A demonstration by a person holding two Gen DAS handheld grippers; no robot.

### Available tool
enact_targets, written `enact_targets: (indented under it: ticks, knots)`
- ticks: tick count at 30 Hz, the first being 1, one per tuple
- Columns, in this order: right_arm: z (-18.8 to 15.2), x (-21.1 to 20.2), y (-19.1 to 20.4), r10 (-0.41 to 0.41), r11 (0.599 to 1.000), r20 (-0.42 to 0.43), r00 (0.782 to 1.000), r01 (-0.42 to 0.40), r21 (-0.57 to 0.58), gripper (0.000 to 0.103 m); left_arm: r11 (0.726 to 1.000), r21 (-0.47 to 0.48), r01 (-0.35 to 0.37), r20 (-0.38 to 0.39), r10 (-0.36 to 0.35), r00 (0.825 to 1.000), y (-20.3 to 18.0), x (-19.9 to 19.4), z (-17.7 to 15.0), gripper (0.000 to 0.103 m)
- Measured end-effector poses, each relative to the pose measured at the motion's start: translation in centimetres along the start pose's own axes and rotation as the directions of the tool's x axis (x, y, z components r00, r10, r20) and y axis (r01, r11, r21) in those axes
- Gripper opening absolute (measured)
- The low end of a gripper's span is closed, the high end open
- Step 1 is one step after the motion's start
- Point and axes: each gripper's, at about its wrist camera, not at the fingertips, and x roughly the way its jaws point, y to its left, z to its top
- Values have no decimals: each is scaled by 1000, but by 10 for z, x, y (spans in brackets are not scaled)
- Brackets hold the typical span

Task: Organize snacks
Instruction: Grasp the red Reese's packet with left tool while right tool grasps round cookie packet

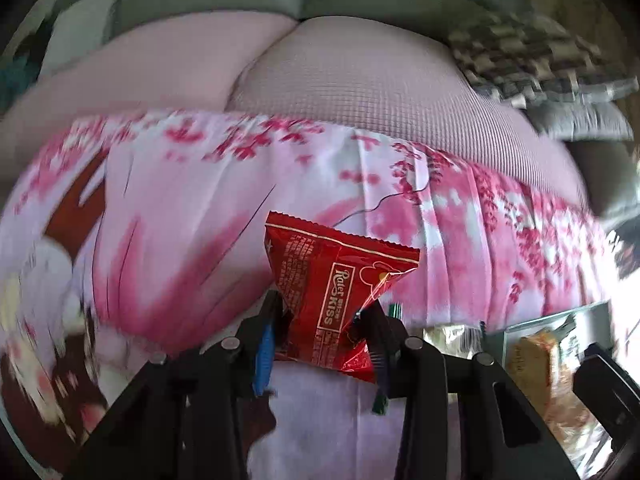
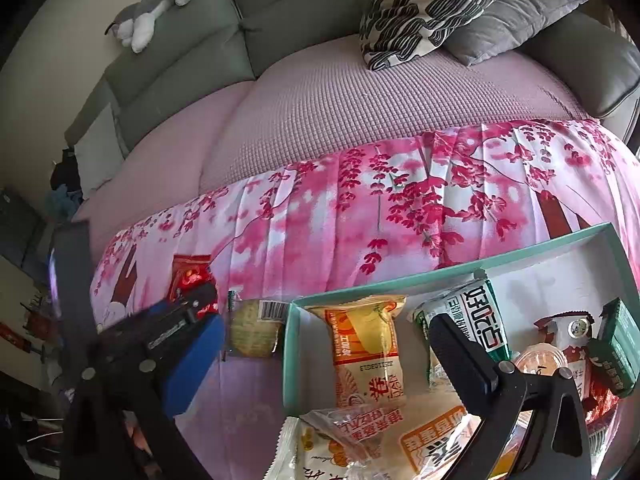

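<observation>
My left gripper (image 1: 320, 332) has its jaws squeezed onto the red snack packet (image 1: 332, 300), pinching it across the lower half, with the pink blossom cloth (image 1: 180, 208) of the table behind and below it. I judge the packet very light and soft: crinkly foil film, puffed with air, so it gives under the pads and could slide if I loosen at all; whatever is inside may crush, so I would keep the squeeze modest. The body near the middle, where I have it, looks a better hold than the flat crimped seams, which are thin and slick. Its long axis runs roughly along the fingers, away from the camera, with the serrated top seam pointing toward the pink sofa cushions (image 1: 360, 92) and tilting to the right; the printed label reads sideways. In the right wrist view the same packet shows at the far left of the cloth, well apart from the teal tray (image 2: 440, 270) that already holds several wrapped snacks. Of my right gripper (image 2: 460, 344) I see only one finger over the tray, so I cannot tell how its jaws stand.
</observation>
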Motion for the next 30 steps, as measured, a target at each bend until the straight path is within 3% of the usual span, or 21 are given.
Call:
enact_targets:
  ticks: [6,10,13,17,23,27,30]
  knots:
    - [6,-2,16,38,999,-24,999,-38,-27,102,990,-142,-5,10,7,1000,24,-14,-19,40]
    - [14,0,35,85,993,-69,994,-90,-72,87,984,-177,-31,26,36,999,39,-28,-25,38]
    - [21,14,55,140,981,-154,978,-158,-115,84,979,-199,-47,23,52,998,51,-33,-26,38]
    - [24,38,76,100,973,-239,966,-145,-180,77,975,-206,-78,16,83,996,64,-38,-25,38]
    - [26,70,87,-8,971,-322,947,-70,-229,77,972,-212,-103,18,109,994,76,-45,-26,38]
    - [26,96,92,-75,966,-380,922,-28,-258,77,971,-217,-96,20,102,995,79,-45,-26,38]
    - [24,109,96,-136,956,-385,913,19,-292,76,970,-224,-92,20,99,995,81,-45,-26,38]
